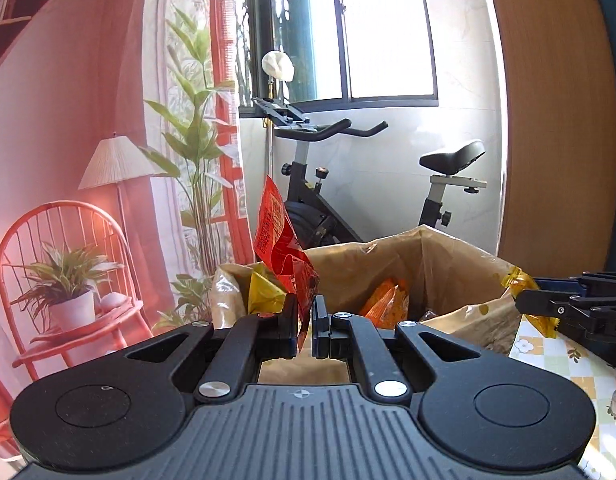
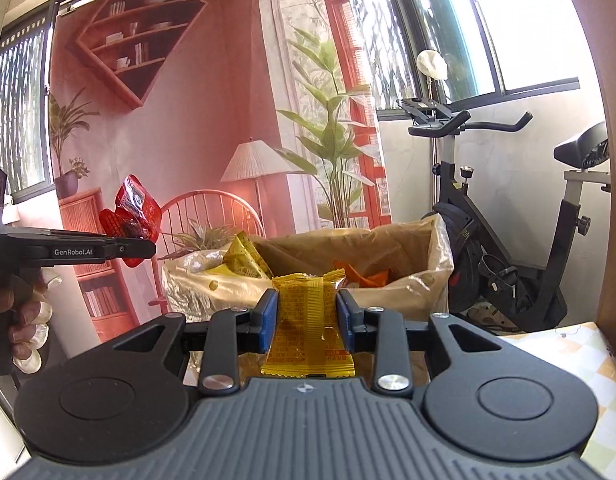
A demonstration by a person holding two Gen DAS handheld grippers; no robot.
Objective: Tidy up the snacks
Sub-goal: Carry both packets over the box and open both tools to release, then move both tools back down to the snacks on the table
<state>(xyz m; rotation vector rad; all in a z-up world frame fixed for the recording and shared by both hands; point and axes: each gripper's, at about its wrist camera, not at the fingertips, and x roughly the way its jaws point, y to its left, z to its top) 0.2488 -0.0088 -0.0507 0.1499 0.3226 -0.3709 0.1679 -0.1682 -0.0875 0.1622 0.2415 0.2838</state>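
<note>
In the right wrist view only, the left gripper [image 2: 147, 249] shows "GenRobot.AI" on its side, and the right gripper [image 2: 307, 316] clamps a yellow packet [image 2: 308, 320], long axis running away from the camera toward the lined box [image 2: 408, 284]. The left wrist view shows the left gripper [image 1: 306, 320] pinched narrow on a red packet [image 1: 281, 240] standing upright just before the box [image 1: 448, 264]; packet print is too small to read

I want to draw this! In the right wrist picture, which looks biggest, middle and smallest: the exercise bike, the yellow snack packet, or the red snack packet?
1. Exercise bike
2. Yellow snack packet, though its nearness to the camera enlarges it
3. Red snack packet
</note>
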